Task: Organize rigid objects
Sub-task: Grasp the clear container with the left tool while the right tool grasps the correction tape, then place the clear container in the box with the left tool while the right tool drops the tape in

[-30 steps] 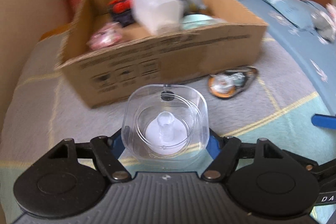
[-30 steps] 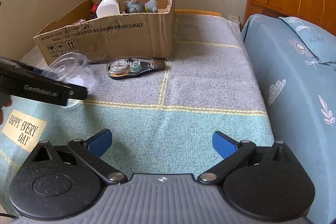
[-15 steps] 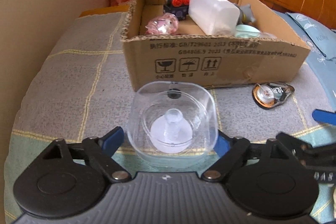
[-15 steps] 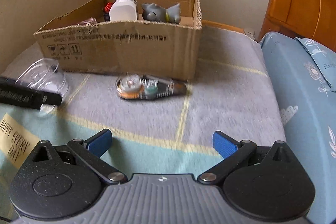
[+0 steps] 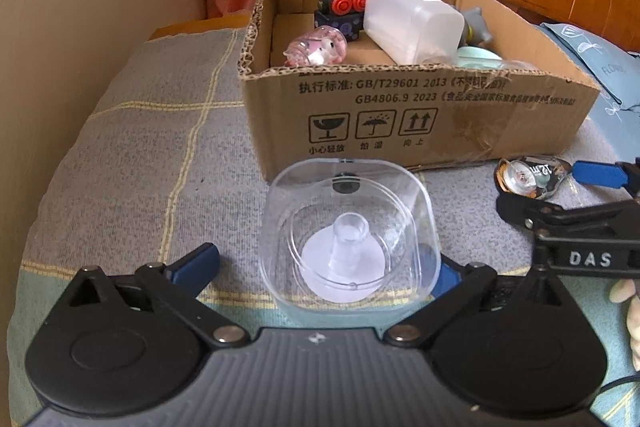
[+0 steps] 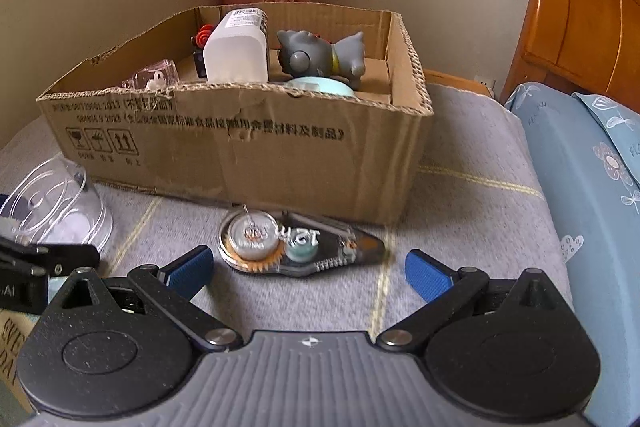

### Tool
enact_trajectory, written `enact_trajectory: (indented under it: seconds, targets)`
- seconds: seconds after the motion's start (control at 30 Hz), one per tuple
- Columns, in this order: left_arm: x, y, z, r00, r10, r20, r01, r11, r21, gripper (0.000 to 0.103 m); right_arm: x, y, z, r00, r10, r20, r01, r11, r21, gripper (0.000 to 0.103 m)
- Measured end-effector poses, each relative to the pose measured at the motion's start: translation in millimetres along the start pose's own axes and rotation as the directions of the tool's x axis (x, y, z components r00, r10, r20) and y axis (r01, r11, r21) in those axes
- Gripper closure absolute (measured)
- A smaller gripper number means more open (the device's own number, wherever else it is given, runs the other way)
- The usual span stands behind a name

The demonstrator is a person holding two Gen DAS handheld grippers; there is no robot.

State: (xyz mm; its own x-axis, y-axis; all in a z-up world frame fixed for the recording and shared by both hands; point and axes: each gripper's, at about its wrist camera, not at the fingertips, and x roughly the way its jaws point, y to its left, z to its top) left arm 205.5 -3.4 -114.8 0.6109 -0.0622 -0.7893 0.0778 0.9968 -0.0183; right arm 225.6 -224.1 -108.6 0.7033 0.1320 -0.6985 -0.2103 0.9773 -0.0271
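A clear plastic container (image 5: 348,235) stands between the fingers of my left gripper (image 5: 320,263); the left finger stands well apart from it, so the gripper is open. It also shows in the right wrist view (image 6: 56,203). My right gripper (image 6: 308,267) is open, its fingers on either side of a transparent correction tape dispenser (image 6: 300,241) lying on the blanket before the cardboard box (image 6: 248,147). The dispenser (image 5: 528,179) and box (image 5: 420,115) also show in the left wrist view.
The box holds a white bottle (image 6: 238,47), a grey toy (image 6: 320,59), a pink toy (image 5: 316,51), a red-wheeled toy (image 5: 340,7) and a pale green lid (image 6: 320,87). A blue pillow (image 6: 592,163) and wooden headboard (image 6: 580,7) lie to the right.
My left gripper has opened: its left finger now stands apart from the clear container. My right gripper has moved forward and down to the tape dispenser.
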Motion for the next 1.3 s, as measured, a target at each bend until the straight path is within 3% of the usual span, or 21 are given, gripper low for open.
enact_trajectory:
  seconds: [0.47, 0.6, 1.0, 1.1, 1.23, 1.3]
  targets:
    - [-3, 2, -3, 1.0, -0.001, 0.024, 0.001, 1.0, 0.006, 0.001, 11, 8, 12, 1.0, -0.022, -0.005, 0.022, 1.0, 0.017, 0.0]
    - [-3, 2, -3, 1.0, -0.001, 0.024, 0.001, 1.0, 0.007, 0.001, 5, 10, 11, 1.0, -0.018, 0.002, 0.018, 1.0, 0.009, 0.011]
    - [2, -3, 6, 0.999, -0.025, 0.021, 0.024, 0.999, 0.038, 0.003, -10, 7, -5, 1.0, 0.001, -0.005, -0.001, 1.0, 0.008, 0.011]
    - [3, -7, 9, 0.999, -0.036, 0.029, 0.035, 0.999, 0.041, 0.008, -14, 6, -7, 1.0, -0.001, -0.006, 0.001, 1.0, 0.013, 0.011]
    - [1, -9, 13, 0.998, -0.052, 0.041, 0.049, 0.997, 0.062, 0.029, -16, 5, -9, 1.0, 0.005, -0.014, -0.005, 1.0, 0.003, 0.011]
    - [1, -9, 17, 0.997, -0.065, 0.029, 0.062, 0.996, 0.07, 0.029, -18, 5, -10, 1.0, 0.009, -0.019, -0.009, 1.0, -0.006, 0.011]
